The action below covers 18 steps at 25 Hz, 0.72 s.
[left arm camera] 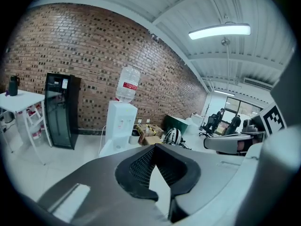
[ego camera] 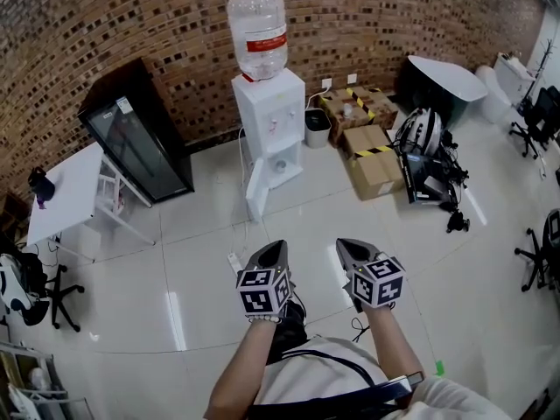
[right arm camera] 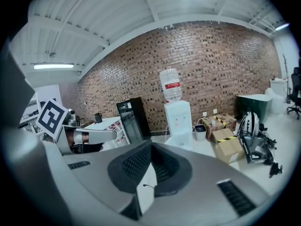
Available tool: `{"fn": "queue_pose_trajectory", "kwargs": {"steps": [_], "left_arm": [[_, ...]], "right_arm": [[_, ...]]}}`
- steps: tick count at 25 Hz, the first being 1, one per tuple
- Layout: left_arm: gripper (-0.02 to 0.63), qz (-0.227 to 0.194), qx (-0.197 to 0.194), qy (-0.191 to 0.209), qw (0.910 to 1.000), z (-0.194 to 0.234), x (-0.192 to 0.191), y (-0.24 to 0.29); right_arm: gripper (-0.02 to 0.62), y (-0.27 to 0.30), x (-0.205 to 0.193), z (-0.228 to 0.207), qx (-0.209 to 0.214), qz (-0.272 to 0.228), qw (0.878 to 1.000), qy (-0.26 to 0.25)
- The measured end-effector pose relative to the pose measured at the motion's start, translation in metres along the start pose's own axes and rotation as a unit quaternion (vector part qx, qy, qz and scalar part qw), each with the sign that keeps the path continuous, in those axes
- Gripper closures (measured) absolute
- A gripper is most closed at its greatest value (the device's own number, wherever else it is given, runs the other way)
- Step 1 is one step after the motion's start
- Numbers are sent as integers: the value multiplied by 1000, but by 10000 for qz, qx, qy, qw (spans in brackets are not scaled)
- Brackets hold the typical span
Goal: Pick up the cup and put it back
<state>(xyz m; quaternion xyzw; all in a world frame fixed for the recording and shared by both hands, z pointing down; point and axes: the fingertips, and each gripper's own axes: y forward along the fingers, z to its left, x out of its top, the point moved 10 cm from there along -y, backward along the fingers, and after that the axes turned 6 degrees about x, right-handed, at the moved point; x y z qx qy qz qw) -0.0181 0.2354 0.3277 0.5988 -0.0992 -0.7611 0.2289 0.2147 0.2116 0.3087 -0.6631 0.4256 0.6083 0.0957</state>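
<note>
No cup shows plainly in any view. A white water dispenser (ego camera: 268,116) with a clear bottle on top stands against the brick wall, straight ahead of both grippers. Its lower door (ego camera: 256,192) hangs open, and a small pale round thing (ego camera: 279,166) sits in the compartment; whether that is a cup I cannot tell. My left gripper (ego camera: 278,248) and right gripper (ego camera: 346,245) are side by side over the floor, about two tiles short of the dispenser. Both are shut with nothing between the jaws. The dispenser also shows beyond the left gripper (left arm camera: 157,148) and the right gripper (right arm camera: 151,146).
A black glass-door fridge (ego camera: 140,143) stands left of the dispenser, with a white table (ego camera: 68,191) carrying a dark jug (ego camera: 39,185) further left. To the right are a small bin (ego camera: 317,128), cardboard boxes (ego camera: 374,160) and a helmet with gear (ego camera: 422,134). A power strip (ego camera: 234,259) lies by my left gripper.
</note>
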Motion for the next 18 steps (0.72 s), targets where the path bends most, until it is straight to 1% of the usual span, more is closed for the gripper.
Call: {"fn": "queue_pose_trajectory", "kwargs": {"steps": [8,18], "left_arm": [[601,14,-27,43,10000,8,6,-3],[601,40,-228,81,9997,5,10,-2]], "right_arm": [[586,6,8,8,-2,-14,10000,-62],[586,7,9,15,-70,-27,10000,-55]]}}
